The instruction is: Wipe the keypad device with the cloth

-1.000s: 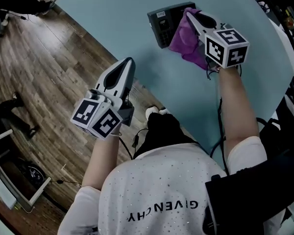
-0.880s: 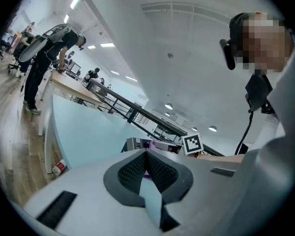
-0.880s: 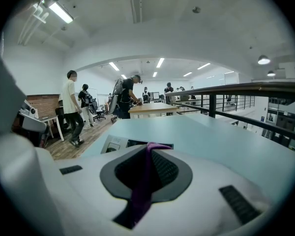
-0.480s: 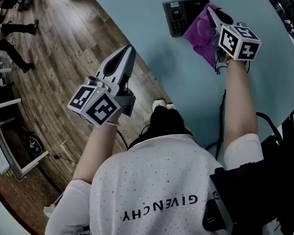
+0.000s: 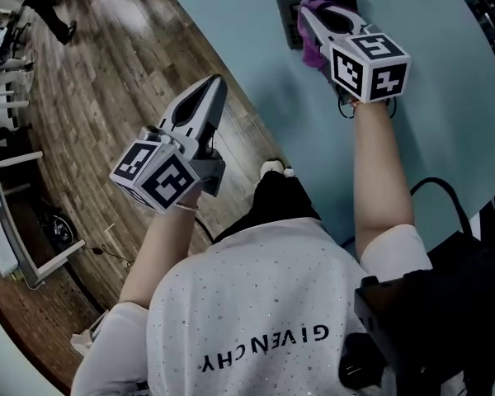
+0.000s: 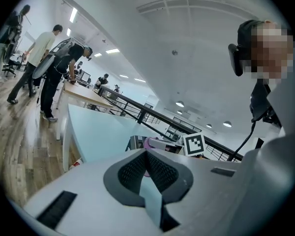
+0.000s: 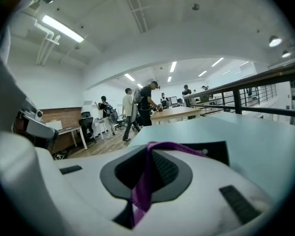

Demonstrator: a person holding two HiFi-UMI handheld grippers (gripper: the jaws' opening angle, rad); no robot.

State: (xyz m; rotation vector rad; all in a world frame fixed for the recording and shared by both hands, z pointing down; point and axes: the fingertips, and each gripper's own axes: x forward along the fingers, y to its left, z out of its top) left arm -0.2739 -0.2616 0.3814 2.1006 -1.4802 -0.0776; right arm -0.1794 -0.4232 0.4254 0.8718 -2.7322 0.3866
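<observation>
Keypad device (image 5: 287, 11) lies on the pale blue table (image 5: 429, 97), just under the tips of the right hand-held gripper (image 5: 308, 7). That gripper's jaws are clamped on a purple cloth (image 5: 312, 48), whose fold runs between the pads and hangs over the dark device on the gripper's near side. The left hand-held gripper (image 5: 219, 101) is well apart from the device, off toward the wooden floor (image 5: 107, 81), with its jaws closed tip to tip on nothing.
</observation>
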